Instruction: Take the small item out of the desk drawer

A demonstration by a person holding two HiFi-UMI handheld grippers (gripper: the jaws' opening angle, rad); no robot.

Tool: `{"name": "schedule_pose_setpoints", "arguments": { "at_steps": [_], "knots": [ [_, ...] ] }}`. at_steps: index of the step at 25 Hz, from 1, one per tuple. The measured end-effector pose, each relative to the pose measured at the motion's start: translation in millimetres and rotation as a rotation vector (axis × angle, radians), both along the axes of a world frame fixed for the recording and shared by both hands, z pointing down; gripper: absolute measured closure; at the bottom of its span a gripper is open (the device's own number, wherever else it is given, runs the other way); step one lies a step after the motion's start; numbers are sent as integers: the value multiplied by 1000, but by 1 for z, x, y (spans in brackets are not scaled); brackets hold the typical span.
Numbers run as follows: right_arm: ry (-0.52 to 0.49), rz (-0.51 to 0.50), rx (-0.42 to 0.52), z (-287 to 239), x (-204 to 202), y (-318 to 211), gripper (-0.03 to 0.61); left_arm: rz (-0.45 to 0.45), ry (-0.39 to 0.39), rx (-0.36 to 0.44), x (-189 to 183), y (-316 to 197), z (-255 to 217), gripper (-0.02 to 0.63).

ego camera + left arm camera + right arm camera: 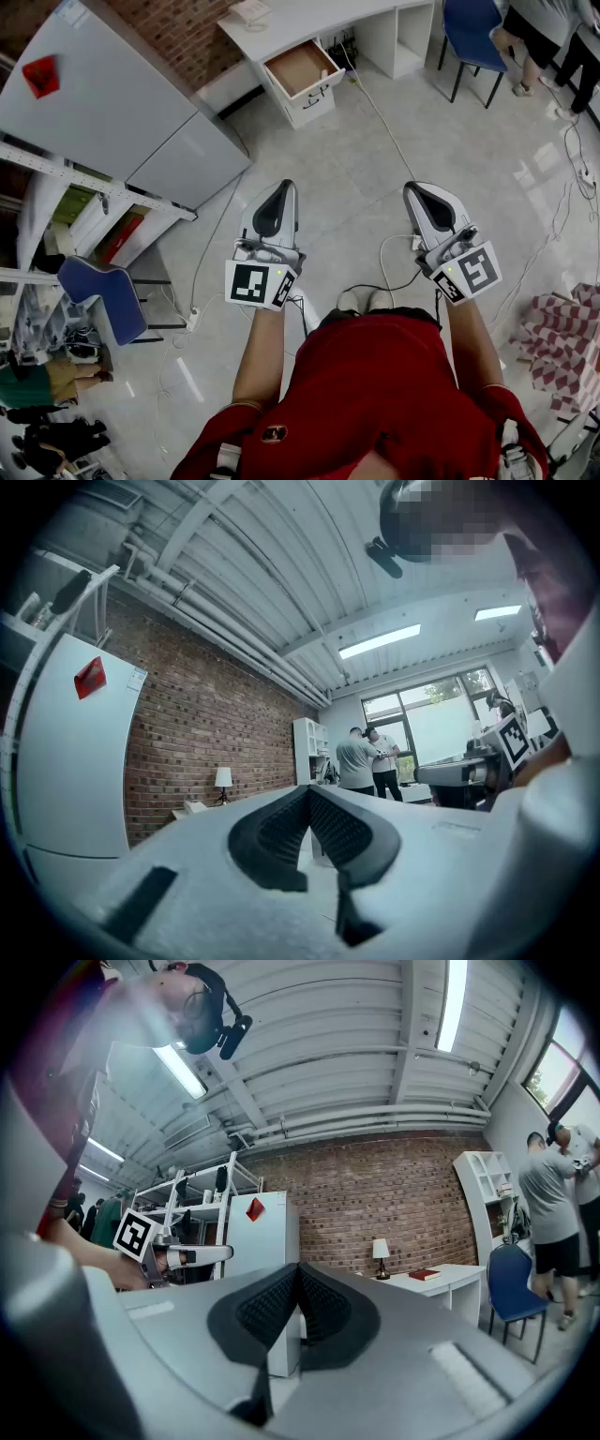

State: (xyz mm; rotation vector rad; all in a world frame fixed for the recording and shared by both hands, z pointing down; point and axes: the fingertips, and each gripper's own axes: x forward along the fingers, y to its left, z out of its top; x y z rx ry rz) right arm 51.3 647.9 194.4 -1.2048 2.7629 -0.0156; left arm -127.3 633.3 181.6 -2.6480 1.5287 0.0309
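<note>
- The left gripper (284, 185) was held with its jaws closed pad to pad and nothing between them, as its own view (307, 791) showed.
- The right gripper (412, 187) was the same: jaws pressed together and empty, seen plainly in its own view (298, 1267).
- The drawer (302, 67) stood pulled out of the white desk (309, 17), straight ahead of the person and well apart from both grippers, across a stretch of bare floor (347, 159).
- From the jaws, the drawer lay forward and roughly between the lines of the two grippers. It sat closer to the left gripper's line, so the left one was judged the nearer.
- Both grippers pointed forward, about toward the desk, side by side and apart from each other.
- The drawer's long axis ran along the desk front. Its open top faced up and its front panel faced back toward the person, turned a little to their left.
- The small item could not be made out from this far. The drawer's brown inside showed nothing distinct, so the item's own direction and long axis could not be told.
- A cable (380, 117) ran across the floor beside the desk, on the way in.
</note>
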Motion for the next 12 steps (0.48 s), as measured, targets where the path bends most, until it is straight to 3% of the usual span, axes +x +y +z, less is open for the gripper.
{"name": "schedule_pose_setpoints", "arguments": {
  "at_steps": [12],
  "knots": [
    [-32, -18, 33, 5, 49, -11, 566, -12, -16, 6, 46, -14, 2, 611]
  ]
}}
